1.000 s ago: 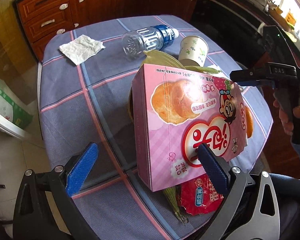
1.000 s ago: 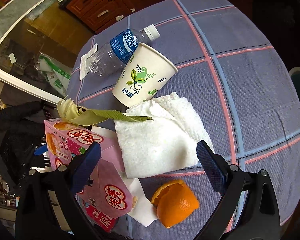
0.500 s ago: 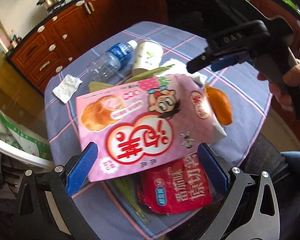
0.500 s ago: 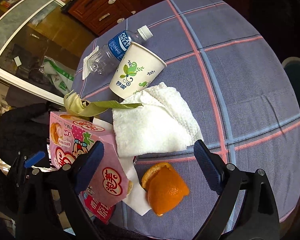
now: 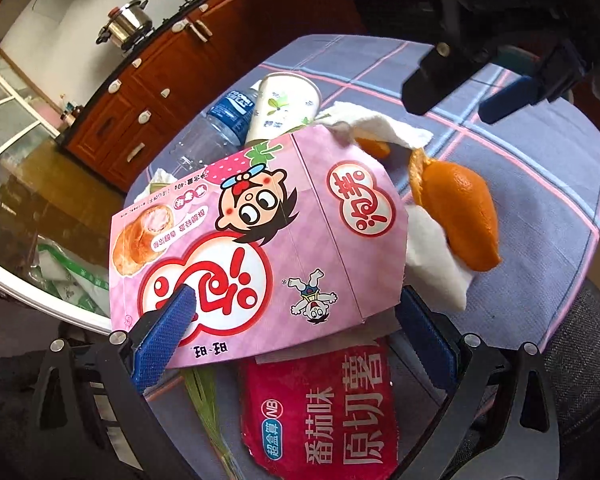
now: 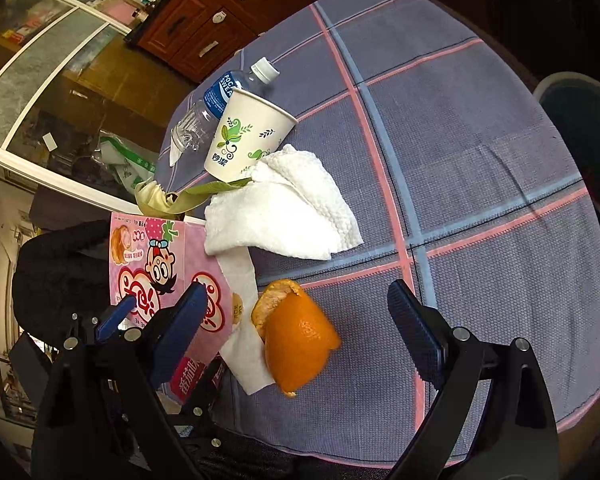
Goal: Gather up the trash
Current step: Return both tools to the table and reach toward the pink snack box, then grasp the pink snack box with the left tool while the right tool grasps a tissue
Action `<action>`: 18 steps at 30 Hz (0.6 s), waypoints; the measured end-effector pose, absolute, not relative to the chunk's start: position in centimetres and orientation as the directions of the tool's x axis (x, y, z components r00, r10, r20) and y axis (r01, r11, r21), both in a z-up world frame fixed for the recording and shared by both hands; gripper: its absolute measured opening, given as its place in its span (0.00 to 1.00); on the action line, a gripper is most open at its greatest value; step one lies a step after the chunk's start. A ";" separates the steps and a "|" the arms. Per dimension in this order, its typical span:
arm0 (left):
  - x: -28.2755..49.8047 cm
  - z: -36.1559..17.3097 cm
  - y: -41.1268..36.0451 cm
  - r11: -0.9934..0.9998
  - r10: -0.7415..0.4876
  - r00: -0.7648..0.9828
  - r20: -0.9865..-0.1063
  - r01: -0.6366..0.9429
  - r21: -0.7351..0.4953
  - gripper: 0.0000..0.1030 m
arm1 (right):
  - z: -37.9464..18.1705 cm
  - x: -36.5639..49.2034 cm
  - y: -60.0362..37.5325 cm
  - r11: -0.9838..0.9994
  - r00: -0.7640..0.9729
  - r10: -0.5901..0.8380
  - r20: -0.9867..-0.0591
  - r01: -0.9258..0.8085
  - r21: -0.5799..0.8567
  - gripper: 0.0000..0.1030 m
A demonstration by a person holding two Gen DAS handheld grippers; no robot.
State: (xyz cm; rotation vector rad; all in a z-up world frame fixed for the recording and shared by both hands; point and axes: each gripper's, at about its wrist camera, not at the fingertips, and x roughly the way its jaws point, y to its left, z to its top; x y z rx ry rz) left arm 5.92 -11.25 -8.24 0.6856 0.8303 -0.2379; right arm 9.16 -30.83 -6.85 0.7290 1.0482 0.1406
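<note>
Red snack bag (image 5: 320, 408) left view, bin (image 6: 580, 120) right view only

Red snack packet (image 5: 320, 412) partly covered by the pink box (image 5: 256, 240), its lower edge cut off by the frame. Plastic bottle (image 5: 220, 124) half hidden behind the box and paper cup (image 5: 280, 108). Bin (image 6: 580, 128) cropped at the frame edge.

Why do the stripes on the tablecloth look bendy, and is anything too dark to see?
Right wrist view: the fisheye lens bows the tablecloth stripes, and the bin sits in shadow. Left wrist view: the pink snack box is sharp, the picture's corners black.
</note>
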 end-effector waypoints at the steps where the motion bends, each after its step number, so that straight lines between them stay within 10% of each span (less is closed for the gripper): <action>1: 6.2 -7.6 -10.7 0.776 0.071 0.675 -0.734 0.425 0.466 0.97 | -6.8 9.1 -30.7 0.759 0.516 0.442 -0.734 0.221 0.612 0.86; 8: 7.9 -3.3 -5.8 0.877 0.088 0.699 -0.709 0.283 0.388 0.97 | -5.0 10.0 -28.6 0.750 0.538 0.490 -0.685 0.140 0.646 0.85; 14: 8.7 -2.3 -2.8 0.920 0.094 0.689 -0.719 0.216 0.327 0.97 | -3.7 11.5 -25.5 0.774 0.526 0.505 -0.684 0.074 0.628 0.55; 18: 9.6 -2.7 -2.3 0.937 0.088 0.667 -0.740 0.197 0.290 0.97 | -4.1 12.2 -24.1 0.783 0.502 0.511 -0.698 0.065 0.619 0.54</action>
